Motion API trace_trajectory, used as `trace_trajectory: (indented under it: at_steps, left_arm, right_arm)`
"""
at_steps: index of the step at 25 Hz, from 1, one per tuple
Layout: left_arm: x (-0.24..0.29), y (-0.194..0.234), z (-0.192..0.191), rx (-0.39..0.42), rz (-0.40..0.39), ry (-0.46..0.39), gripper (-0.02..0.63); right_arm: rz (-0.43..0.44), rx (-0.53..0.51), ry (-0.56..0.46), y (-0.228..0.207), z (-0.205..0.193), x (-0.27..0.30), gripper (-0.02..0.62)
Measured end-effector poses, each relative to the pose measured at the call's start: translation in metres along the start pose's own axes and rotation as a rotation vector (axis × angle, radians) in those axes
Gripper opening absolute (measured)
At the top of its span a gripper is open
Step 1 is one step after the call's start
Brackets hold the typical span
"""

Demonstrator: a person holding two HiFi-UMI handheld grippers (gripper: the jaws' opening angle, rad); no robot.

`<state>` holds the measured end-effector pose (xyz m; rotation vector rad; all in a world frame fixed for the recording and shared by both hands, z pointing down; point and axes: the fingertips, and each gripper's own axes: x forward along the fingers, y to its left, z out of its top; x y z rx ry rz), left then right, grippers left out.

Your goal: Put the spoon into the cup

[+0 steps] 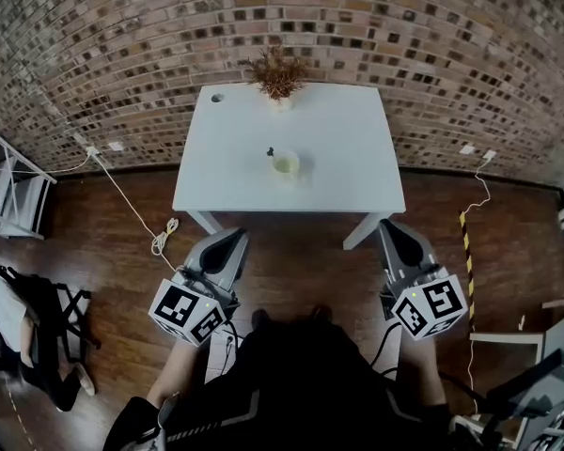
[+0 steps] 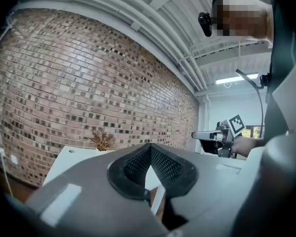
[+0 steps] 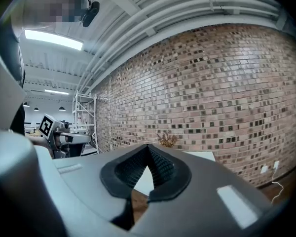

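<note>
A small pale cup (image 1: 286, 165) stands near the middle of the white table (image 1: 338, 177). A thin dark handle, apparently the spoon (image 1: 271, 152), juts up at the cup's left rim. It is too small to make out more. My left gripper (image 1: 231, 240) (image 2: 150, 148) and right gripper (image 1: 393, 227) (image 3: 148, 148) are held over the wooden floor, short of the table's front edge and well apart from the cup. Both point about level toward the table. Their ribbed pads meet at the tips, with nothing between them.
A dried plant in a pot (image 1: 277, 75) stands at the table's back edge, in front of the brick wall (image 1: 451, 45). A white cable (image 1: 160, 239) lies on the floor at the left. A white shelf (image 1: 9, 191) stands at the far left, and striped tape (image 1: 467, 242) marks the floor at the right.
</note>
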<state>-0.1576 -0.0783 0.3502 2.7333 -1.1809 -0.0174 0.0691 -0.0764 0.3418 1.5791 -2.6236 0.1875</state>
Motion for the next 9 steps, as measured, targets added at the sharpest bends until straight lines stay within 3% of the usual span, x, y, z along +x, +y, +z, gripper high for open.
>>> trace_trajectory:
  at_steps: [9]
  left_arm:
    - [-0.012, -0.009, 0.0, -0.024, 0.029, 0.007, 0.003]
  right_arm:
    - [0.006, 0.002, -0.016, 0.006, 0.004, -0.012, 0.005]
